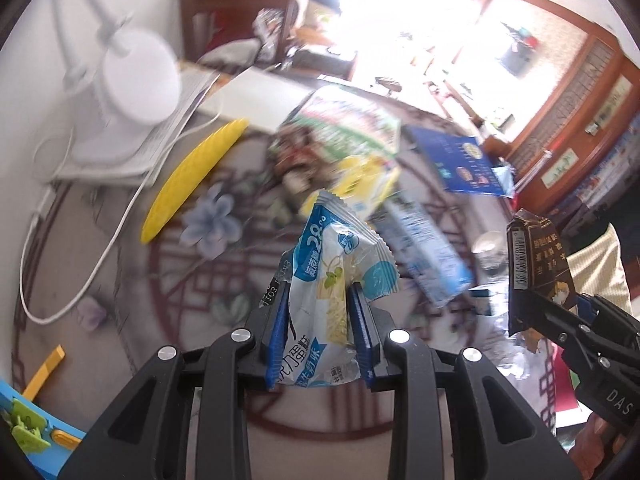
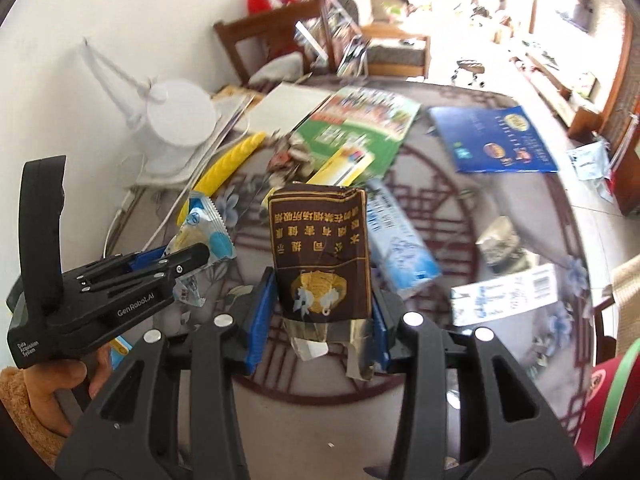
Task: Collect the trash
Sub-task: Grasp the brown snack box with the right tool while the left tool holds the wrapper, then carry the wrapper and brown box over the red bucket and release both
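Note:
Both grippers hang above a round glass-topped table (image 2: 460, 200) with a dark red lattice pattern. My left gripper (image 1: 318, 296) is shut on a blue and white snack wrapper (image 1: 340, 264), which sticks up between its blue pads. In the right wrist view the left gripper (image 2: 188, 258) and that wrapper (image 2: 204, 232) appear at the left. My right gripper (image 2: 322, 284) is shut on a crumpled brown cigarette pack (image 2: 320, 240), with torn foil hanging from its lower end. The left wrist view shows the pack (image 1: 536, 256) and the right gripper (image 1: 568, 312) at its right edge.
On the table lie a blue and white carton (image 2: 400, 240), a green booklet (image 2: 360, 128), a blue book (image 2: 492, 140), a yellow corn-shaped object (image 2: 232, 160), crumpled foil (image 2: 500, 240) and a white barcode box (image 2: 508, 296). A white lamp (image 2: 180, 120) stands at the left. A wooden chair (image 2: 260, 40) is behind.

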Available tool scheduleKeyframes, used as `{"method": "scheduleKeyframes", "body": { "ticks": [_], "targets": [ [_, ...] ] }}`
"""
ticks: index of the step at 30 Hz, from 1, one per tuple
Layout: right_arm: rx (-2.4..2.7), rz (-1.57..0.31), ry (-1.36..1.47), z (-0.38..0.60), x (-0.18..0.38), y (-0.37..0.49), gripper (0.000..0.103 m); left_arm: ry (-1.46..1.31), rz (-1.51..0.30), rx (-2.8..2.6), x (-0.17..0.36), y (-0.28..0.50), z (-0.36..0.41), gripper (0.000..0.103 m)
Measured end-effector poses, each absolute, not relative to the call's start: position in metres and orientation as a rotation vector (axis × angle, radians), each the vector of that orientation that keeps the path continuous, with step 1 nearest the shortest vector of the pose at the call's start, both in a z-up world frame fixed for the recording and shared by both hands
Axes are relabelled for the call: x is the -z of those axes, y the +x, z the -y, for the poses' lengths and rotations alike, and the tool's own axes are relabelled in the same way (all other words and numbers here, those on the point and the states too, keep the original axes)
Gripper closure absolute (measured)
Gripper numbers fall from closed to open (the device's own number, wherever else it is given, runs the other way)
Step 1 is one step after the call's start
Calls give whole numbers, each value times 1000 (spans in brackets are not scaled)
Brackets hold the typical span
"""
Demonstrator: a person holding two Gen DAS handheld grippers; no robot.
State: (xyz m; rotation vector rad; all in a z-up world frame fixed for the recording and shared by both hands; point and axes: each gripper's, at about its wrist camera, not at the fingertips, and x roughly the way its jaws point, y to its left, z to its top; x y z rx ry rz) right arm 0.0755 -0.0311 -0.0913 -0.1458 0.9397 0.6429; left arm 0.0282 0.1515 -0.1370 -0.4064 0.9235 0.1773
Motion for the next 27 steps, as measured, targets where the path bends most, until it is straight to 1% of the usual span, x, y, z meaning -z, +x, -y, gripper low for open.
{"method": "scheduleKeyframes", "body": {
  "ticks": [5,12,27],
  "targets": [
    [-593,-882,-102,57,75,64,62,-360,-870,-125,109,28,-124,76],
    [-531,-832,-44,97,59,55,62,-311,-827,-67,86,28,-89,76],
    [-482,-794,21,146,50,51,62,-205,-817,-45,71,28,-43,76]
  ]
}}
